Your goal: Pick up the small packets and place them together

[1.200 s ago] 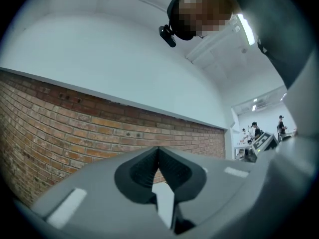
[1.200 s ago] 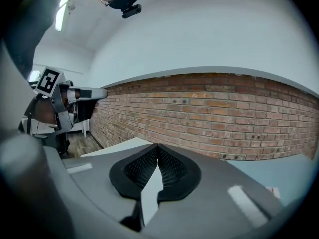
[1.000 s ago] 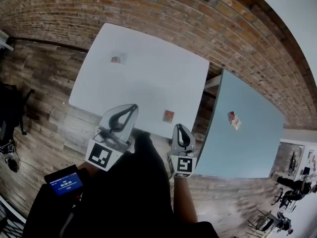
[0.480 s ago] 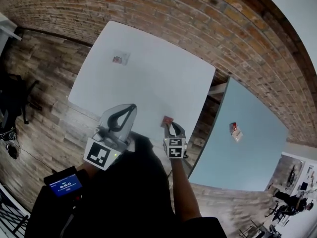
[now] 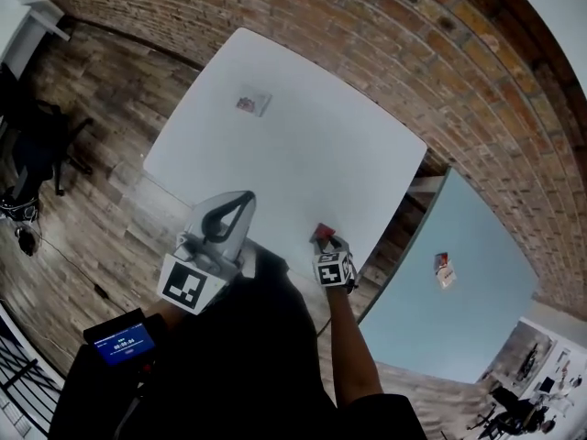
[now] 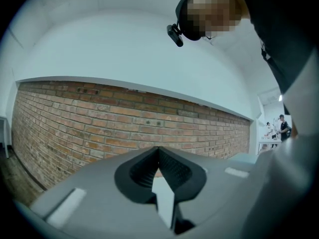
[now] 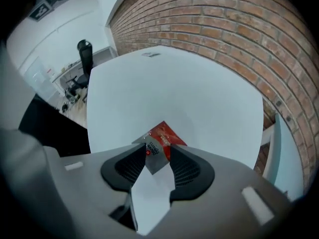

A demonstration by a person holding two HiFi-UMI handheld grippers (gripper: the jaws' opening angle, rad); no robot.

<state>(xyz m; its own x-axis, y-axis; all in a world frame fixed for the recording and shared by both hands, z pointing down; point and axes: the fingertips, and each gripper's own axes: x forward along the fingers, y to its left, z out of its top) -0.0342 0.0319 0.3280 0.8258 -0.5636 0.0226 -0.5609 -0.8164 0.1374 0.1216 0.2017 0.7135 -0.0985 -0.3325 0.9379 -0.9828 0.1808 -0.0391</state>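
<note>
**Item:** red packet [image 7: 160, 139], lying flat near the front edge of the white desk [image 5: 303, 145].
**Right gripper** [image 7: 157, 156]: tilted steeply down. Its jaws have just been opening and stand spread, the packet's grey corner between them, pads not pressing.
**Left gripper** [image 6: 159, 158]: pressed together, empty.
**Handling:** likely best to settle the tips onto the desk, straddle the corner squarely, then close. A thin packet may slide.
</note>
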